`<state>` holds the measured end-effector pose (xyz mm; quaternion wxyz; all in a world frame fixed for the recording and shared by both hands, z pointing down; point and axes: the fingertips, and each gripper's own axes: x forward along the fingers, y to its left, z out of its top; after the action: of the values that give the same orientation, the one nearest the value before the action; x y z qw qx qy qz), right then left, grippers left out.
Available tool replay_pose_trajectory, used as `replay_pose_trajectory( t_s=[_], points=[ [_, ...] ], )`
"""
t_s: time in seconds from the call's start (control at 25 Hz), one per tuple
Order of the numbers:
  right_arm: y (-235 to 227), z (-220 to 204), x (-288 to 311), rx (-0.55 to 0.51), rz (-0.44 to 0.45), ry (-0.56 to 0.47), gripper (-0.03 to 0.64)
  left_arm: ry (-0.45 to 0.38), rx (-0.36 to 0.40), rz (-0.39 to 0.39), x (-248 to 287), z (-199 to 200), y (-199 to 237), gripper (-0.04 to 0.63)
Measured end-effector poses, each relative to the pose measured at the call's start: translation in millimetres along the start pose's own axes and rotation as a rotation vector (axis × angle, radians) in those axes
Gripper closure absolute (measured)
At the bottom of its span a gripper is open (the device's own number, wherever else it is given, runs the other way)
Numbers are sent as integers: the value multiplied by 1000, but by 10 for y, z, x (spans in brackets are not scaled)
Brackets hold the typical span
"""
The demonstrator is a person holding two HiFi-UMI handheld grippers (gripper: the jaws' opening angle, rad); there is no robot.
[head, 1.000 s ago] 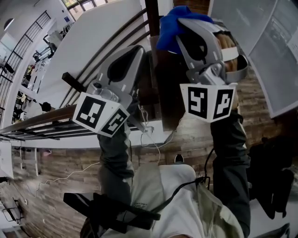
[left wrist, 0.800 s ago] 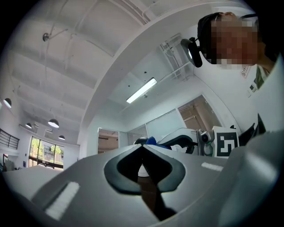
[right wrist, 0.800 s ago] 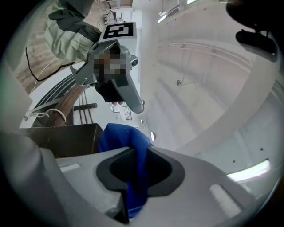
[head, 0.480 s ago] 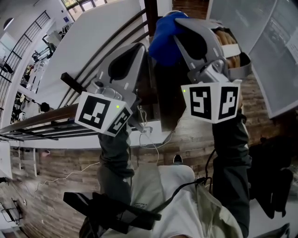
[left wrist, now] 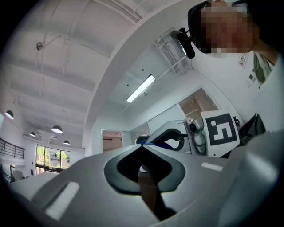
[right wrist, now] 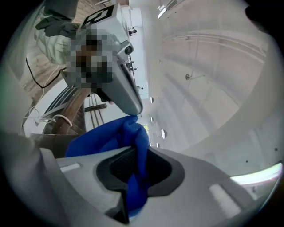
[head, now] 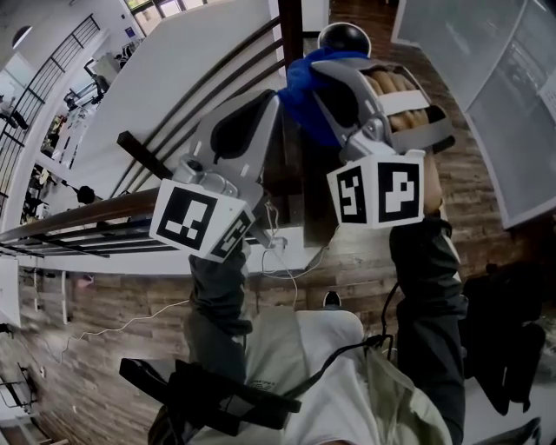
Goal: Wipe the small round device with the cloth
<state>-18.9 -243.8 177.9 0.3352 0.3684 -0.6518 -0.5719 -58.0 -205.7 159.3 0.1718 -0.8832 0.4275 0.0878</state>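
Note:
In the head view a small round device (head: 341, 36), a dark dome with a pale rim, sits at the top edge beyond both grippers. My right gripper (head: 318, 66) is shut on a blue cloth (head: 302, 87), which bunches just below the device; I cannot tell whether they touch. In the right gripper view the cloth (right wrist: 111, 137) runs down through the closed jaws of the right gripper (right wrist: 135, 148). My left gripper (head: 273, 97) is raised beside the cloth, its jaws together with nothing seen between them. From the left gripper (left wrist: 141, 144) I see the right gripper (left wrist: 171, 136) and a strip of blue.
A dark wooden post (head: 290, 22) and a wooden handrail (head: 78, 217) with thin bars run behind the grippers. A white cable (head: 280, 248) hangs below them. A glass panel (head: 508, 104) stands at the right. The person's legs and wooden floor fill the lower part.
The view has tipped, and the round device now shows at the top. The right gripper and the cloth have shifted left, toward the left gripper's tip.

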Motion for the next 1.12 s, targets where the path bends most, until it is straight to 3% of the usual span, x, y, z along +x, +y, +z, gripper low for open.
replay_pose_trajectory(
  t_s=[0.12,0.28,0.36,0.4,0.52,0.6,0.72,0.88,1.12],
  points=[
    [-34,19,-145,31,-38,-45,561,-19,-13,6,-57,24,11,594],
    [-908,-47,-575,148,-352,-193,560,-33,-24,2,-98,85,35,594],
    [-1330,-363,-676,229,-486,-149,560,-36,-32,-1,-87,81,43,594],
    [-1440,-566,-660,265,-503,-82,560,-39,-39,-2,-83,73,44,594],
    [-1461,-954,-448,293,-432,57,560,-39,-57,-4,-73,34,34,594],
    [-1329,-977,-265,309,-376,10,560,-36,-65,0,-52,28,34,594],
    [-962,-972,-19,426,-275,-92,560,-32,-77,10,2,0,64,594],
    [-686,-1013,-8,544,-240,-135,561,-23,-86,24,46,-68,104,594],
    [-328,-1014,-158,461,-172,-106,561,-8,-96,42,124,-180,161,594]
  ],
)
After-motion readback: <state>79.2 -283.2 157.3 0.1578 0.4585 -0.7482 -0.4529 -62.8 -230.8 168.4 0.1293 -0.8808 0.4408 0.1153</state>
